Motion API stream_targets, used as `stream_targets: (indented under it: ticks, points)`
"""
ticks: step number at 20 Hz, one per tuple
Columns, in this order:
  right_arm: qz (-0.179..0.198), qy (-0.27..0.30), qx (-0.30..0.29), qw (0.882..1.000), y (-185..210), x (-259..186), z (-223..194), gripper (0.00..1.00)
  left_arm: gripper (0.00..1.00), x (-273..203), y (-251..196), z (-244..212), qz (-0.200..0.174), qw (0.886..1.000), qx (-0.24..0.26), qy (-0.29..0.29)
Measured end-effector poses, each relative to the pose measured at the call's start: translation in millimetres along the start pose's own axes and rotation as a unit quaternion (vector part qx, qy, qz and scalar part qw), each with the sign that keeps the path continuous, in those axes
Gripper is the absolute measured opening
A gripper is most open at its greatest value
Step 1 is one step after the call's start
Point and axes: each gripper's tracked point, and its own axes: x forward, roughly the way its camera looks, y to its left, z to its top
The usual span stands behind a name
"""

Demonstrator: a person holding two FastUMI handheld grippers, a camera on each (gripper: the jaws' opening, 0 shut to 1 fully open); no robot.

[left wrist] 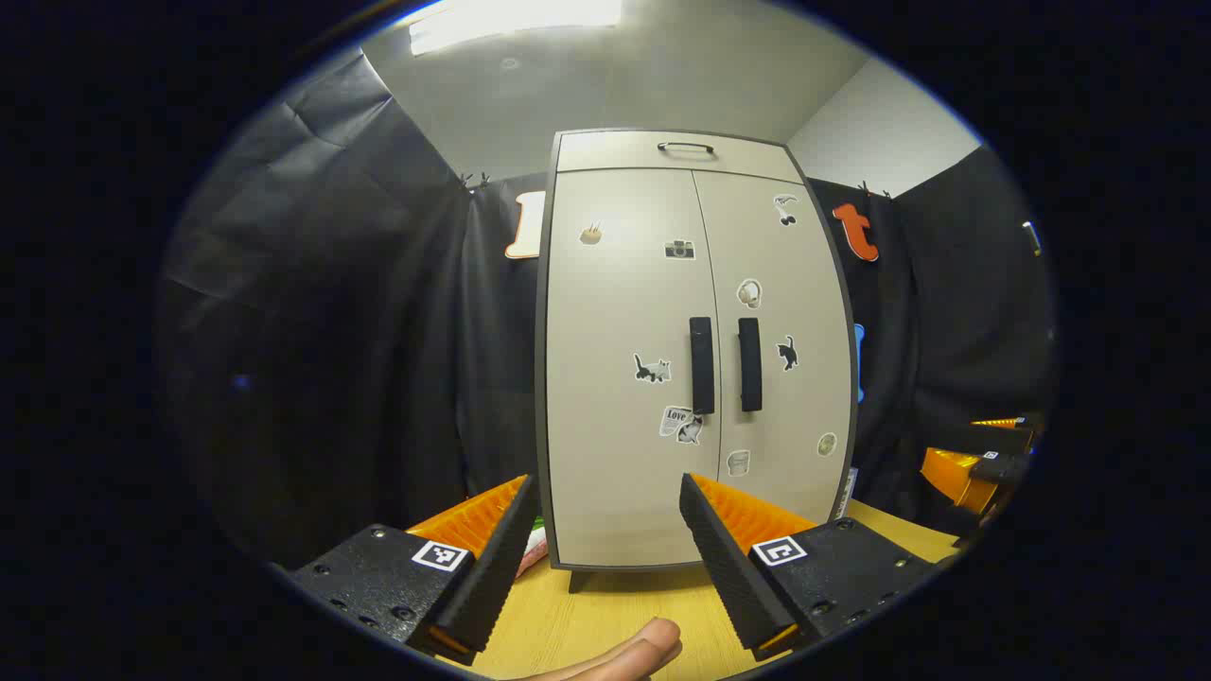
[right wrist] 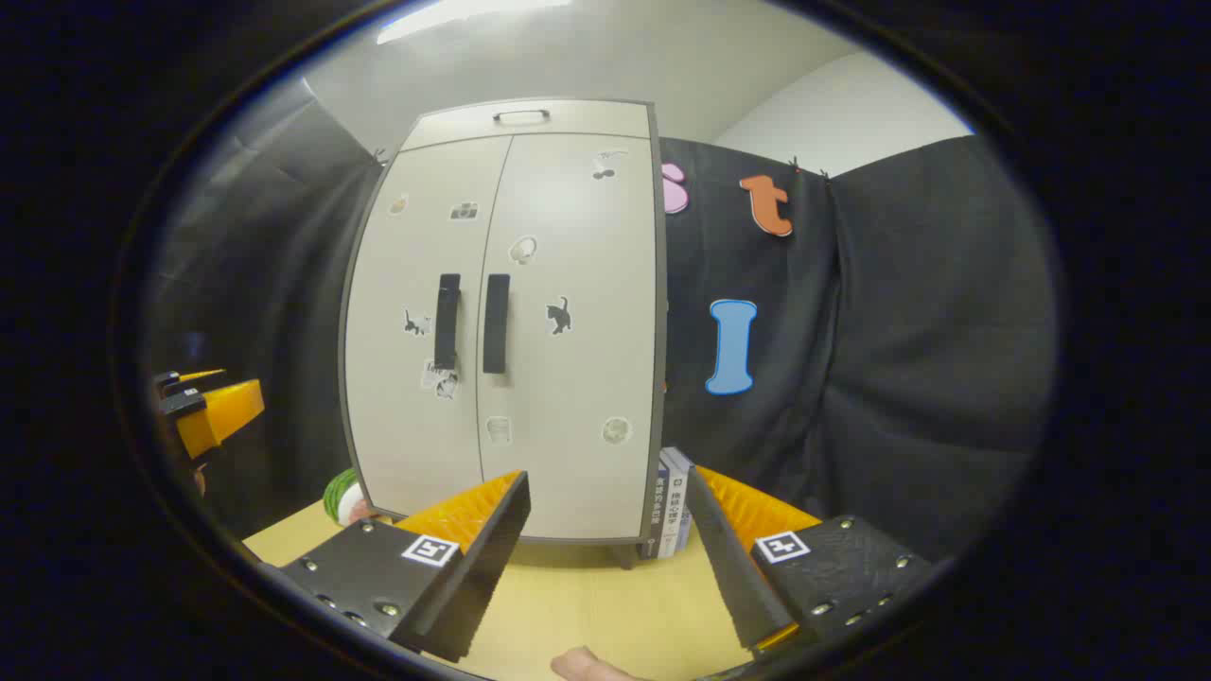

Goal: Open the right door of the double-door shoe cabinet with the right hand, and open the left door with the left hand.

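A beige double-door shoe cabinet (left wrist: 662, 378) (right wrist: 530, 331) stands on a wooden table, both doors closed. Two black vertical handles sit side by side at the middle: the left door's handle (left wrist: 701, 364) (right wrist: 447, 321) and the right door's handle (left wrist: 749, 363) (right wrist: 496, 323). My left gripper (left wrist: 605, 558) is open, well short of the cabinet front, with nothing between its fingers. My right gripper (right wrist: 610, 558) is open too, also away from the doors. The right gripper shows at the right edge of the left gripper view (left wrist: 984, 463); the left gripper shows at the left edge of the right gripper view (right wrist: 203, 407).
The yellow wooden table (left wrist: 605, 619) (right wrist: 605, 605) carries the cabinet. Books (right wrist: 672, 515) stand by the cabinet's right side, and a green and white object (right wrist: 342, 497) lies by its left foot. A fingertip (left wrist: 634, 653) shows at the bottom. Black cloth hangs behind.
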Motion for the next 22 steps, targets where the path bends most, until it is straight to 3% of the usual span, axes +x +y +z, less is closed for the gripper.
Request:
stream_targets:
  ticks: [14,22]
  points:
    - [0.014,-0.019,0.004,1.000,-6,-25,19,0.98,0.95,-13,-31,12,-0.045,0.999,-0.001,-0.014]
    - [0.007,-0.018,-0.002,1.000,-10,-23,12,0.98,0.97,-6,-25,1,-0.030,1.000,-0.002,0.006]
